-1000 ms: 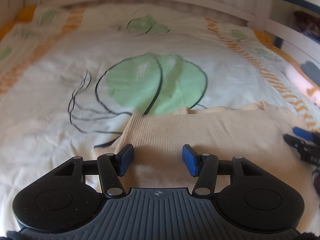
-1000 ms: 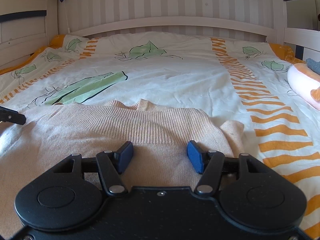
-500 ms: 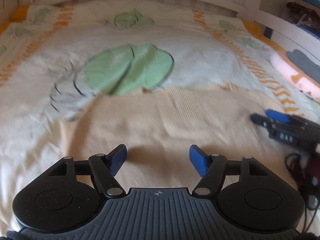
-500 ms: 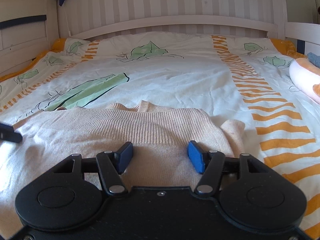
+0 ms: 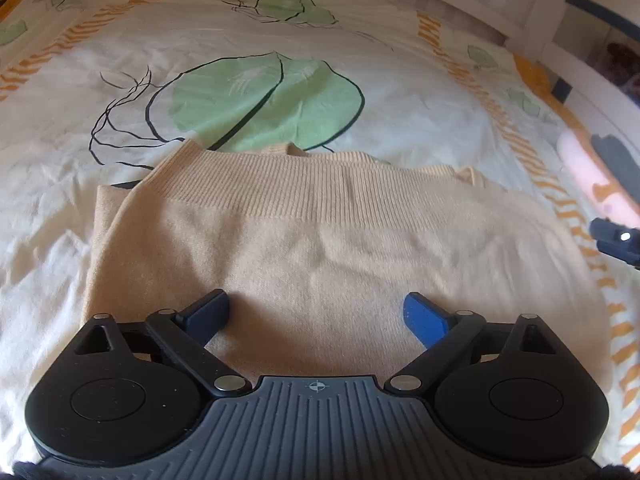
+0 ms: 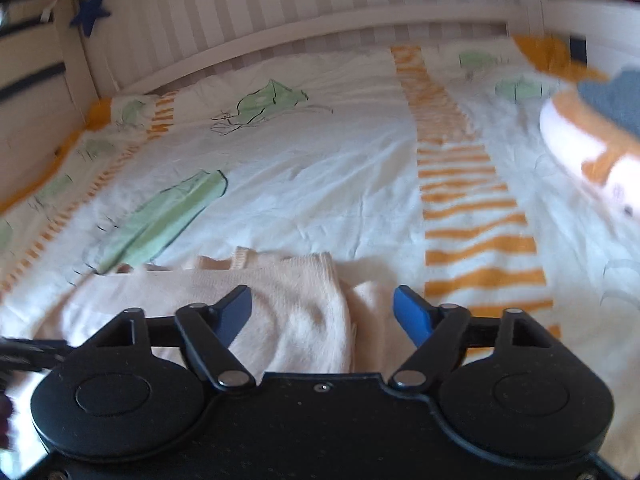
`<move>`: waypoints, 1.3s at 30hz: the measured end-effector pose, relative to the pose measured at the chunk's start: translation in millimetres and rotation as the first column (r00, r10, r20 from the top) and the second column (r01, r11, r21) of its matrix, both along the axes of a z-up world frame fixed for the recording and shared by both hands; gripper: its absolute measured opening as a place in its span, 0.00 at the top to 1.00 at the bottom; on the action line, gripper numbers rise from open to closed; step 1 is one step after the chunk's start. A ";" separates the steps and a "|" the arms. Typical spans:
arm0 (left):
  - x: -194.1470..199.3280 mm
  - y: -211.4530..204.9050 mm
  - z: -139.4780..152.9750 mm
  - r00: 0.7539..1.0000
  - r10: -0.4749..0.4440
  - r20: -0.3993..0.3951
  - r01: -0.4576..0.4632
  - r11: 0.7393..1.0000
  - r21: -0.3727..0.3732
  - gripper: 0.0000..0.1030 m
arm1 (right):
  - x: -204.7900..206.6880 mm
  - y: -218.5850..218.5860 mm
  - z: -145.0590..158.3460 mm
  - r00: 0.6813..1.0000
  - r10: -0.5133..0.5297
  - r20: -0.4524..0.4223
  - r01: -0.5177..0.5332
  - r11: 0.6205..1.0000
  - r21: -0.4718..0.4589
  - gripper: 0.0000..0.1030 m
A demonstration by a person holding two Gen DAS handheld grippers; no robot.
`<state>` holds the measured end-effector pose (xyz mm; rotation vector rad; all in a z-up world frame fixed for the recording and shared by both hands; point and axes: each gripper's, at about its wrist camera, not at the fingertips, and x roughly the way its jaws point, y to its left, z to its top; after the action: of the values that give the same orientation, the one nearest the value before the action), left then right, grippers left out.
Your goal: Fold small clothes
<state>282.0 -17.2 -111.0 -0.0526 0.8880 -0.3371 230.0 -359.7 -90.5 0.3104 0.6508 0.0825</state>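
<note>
A beige knitted sweater (image 5: 320, 240) lay flat on a bed, spread over a white duvet (image 5: 248, 32) printed with green leaves and orange striped bands. The sweater looked already folded once: its ribbed hem ran straight across the far edge, with a neckline peeking out behind it, and a second layer showed along its left side.

My left claw (image 5: 316, 316) hovered low over the near half of the sweater, its blue pads (image 5: 424, 318) spread wide apart and holding nothing. I judged it sat there, centred over the cloth, so that I could press down or pick up the near edge for the next fold.

My right claw (image 6: 322, 310) was also wide apart and empty. Through its camera, it straddled the sweater's right edge (image 6: 340, 308), where the thick folded body ended and a thinner flap of the same knit stuck out to the side. I judged that position was meant for catching that loose flap and tucking it in. This view was blurred, so I could not tell whether the pads touched the fabric.

At the right side of the bed rested a pink and orange soft toy (image 6: 592, 152), well apart from the sweater. A white slatted headboard (image 6: 320, 12) stood behind the bed.
</note>
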 end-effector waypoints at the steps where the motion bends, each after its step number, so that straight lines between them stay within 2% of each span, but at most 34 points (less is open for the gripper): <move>1: -1.4 -3.0 -0.8 1.000 -0.002 0.004 0.002 1.000 0.016 0.05 | -1.5 -5.5 -2.1 1.000 0.000 -0.026 0.001 0.998 0.060 0.21; 4: -5.7 -9.4 -2.6 1.000 0.010 0.014 -0.011 0.999 0.045 0.01 | -2.8 -19.3 -18.1 0.987 -0.033 -0.156 0.068 0.972 0.225 0.21; 7: -5.5 -10.4 -3.9 0.999 0.033 0.009 -0.033 0.999 0.041 0.01 | -0.5 -23.0 -36.2 0.967 -0.021 -0.254 0.096 0.954 0.285 0.20; 9: -4.3 -10.5 -4.0 1.000 0.026 0.003 -0.026 0.999 0.045 0.01 | 0.2 -20.3 -43.9 0.967 0.003 -0.256 0.072 0.956 0.284 0.16; 10: -3.5 -10.9 -3.3 1.000 0.004 -0.002 -0.004 0.998 0.058 0.01 | -0.9 -19.8 -45.9 0.970 0.014 -0.241 0.060 0.953 0.295 0.11; 13: -2.2 -10.8 3.8 1.000 0.011 -0.024 -0.009 0.998 0.060 0.04 | 4.2 -22.4 -47.8 0.969 0.043 -0.243 0.049 0.931 0.362 0.00; 15: 1.2 -11.7 12.0 0.998 0.047 -0.034 -0.045 0.998 0.049 0.11 | 9.1 -25.1 -47.6 0.964 0.055 -0.260 0.050 0.923 0.381 0.00; 22: 44.3 -50.6 22.9 0.997 0.062 -0.040 -0.060 0.997 0.044 0.11 | 13.3 -36.5 -51.9 0.958 0.073 -0.278 0.064 0.889 0.454 0.00; 26: 61.1 -78.2 12.9 0.997 0.056 -0.056 -0.049 0.991 0.124 0.11 | 11.3 -38.4 -53.1 0.958 0.071 -0.278 0.069 0.883 0.464 0.00; 28: 63.6 -88.8 3.8 0.997 0.049 -0.059 -0.037 0.981 0.191 0.11 | 12.7 -37.5 -52.8 0.957 0.072 -0.280 0.069 0.885 0.461 0.00; 30: 65.5 -94.1 -3.0 0.998 0.041 -0.044 -0.030 0.974 0.226 0.08 | 13.0 -39.0 -52.5 0.956 0.070 -0.284 0.073 0.883 0.463 0.00; 32: 67.1 -95.4 -3.6 0.998 0.044 -0.046 -0.033 0.973 0.229 0.09 | 11.5 -41.9 -52.4 0.956 0.068 -0.285 0.077 0.880 0.468 0.00; 35: 64.0 -93.5 6.5 0.997 0.052 -0.050 -0.039 0.974 0.224 0.14 | 10.7 -43.2 -53.6 0.956 0.067 -0.285 0.081 0.876 0.476 0.00; 36: 60.0 -92.8 12.0 0.998 0.051 -0.045 -0.040 0.973 0.227 0.17 | 10.4 -44.0 -54.1 0.956 0.067 -0.284 0.082 0.874 0.480 0.00; 39: 37.3 -85.9 22.4 0.998 0.048 -0.034 -0.040 0.976 0.212 0.17 | 10.1 -45.6 -54.8 0.957 0.065 -0.284 0.087 0.868 0.489 0.00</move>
<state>319.4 -103.1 -88.6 0.1181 0.9552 -0.1995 240.1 -405.3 -145.4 0.8408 0.9204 0.1982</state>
